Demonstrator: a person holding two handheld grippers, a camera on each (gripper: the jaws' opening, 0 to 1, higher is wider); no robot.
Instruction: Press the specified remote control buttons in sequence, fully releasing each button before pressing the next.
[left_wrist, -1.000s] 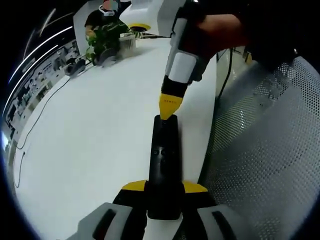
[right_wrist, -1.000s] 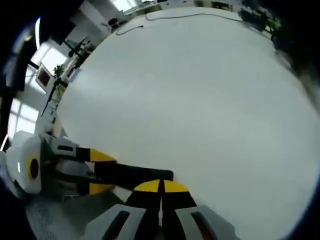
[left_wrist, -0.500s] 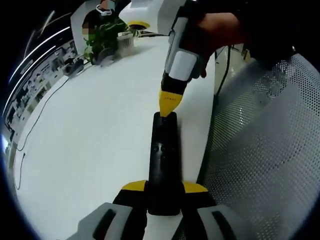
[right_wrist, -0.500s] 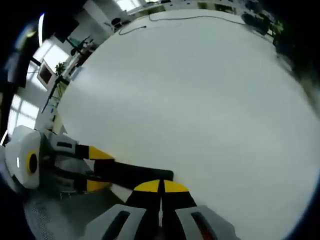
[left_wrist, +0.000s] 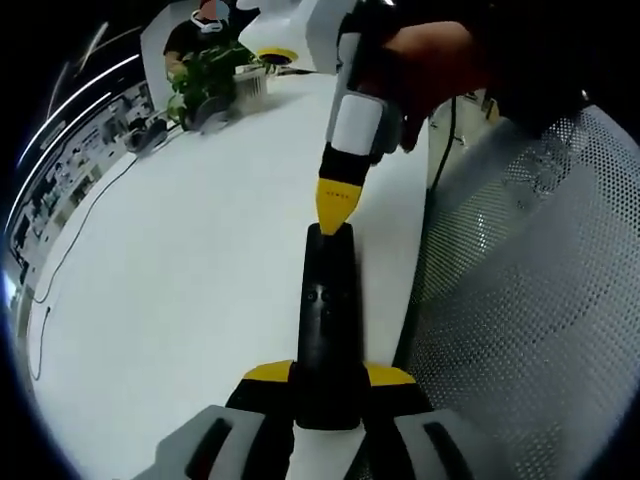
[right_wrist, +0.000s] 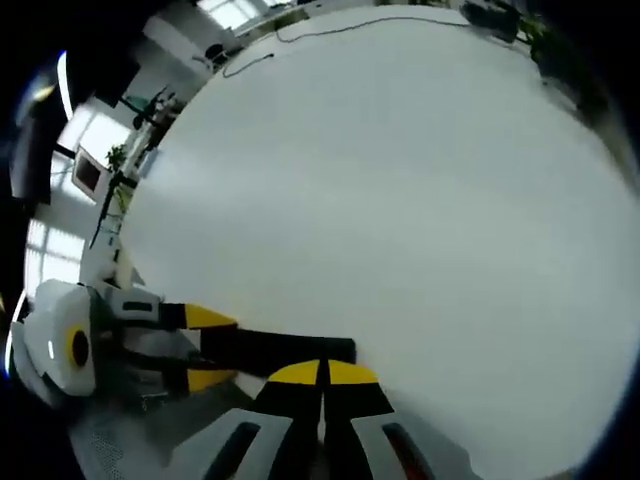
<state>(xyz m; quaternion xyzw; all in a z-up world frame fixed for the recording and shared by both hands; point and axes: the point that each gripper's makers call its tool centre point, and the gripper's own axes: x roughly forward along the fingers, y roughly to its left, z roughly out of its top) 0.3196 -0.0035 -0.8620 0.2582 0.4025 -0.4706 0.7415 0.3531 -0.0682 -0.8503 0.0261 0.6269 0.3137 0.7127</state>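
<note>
Place: office | long white desk (left_wrist: 180, 260) | mesh chair (left_wrist: 530, 300) beside it | potted plant (left_wrist: 205, 75) | cable (left_wrist: 80, 235) trailing | windows (right_wrist: 70, 215) behind

Yellow-tipped grey tongs (left_wrist: 330, 375), black sleeve (left_wrist: 520, 50)

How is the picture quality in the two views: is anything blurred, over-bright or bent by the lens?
Left gripper view: the remote control and the right gripper at its far end are sharp; the mesh chair back is clear; the table edge curves from fisheye distortion. Right gripper view: the white table looks washed out and bulges like a dome; the background at the edge is soft.
</note>
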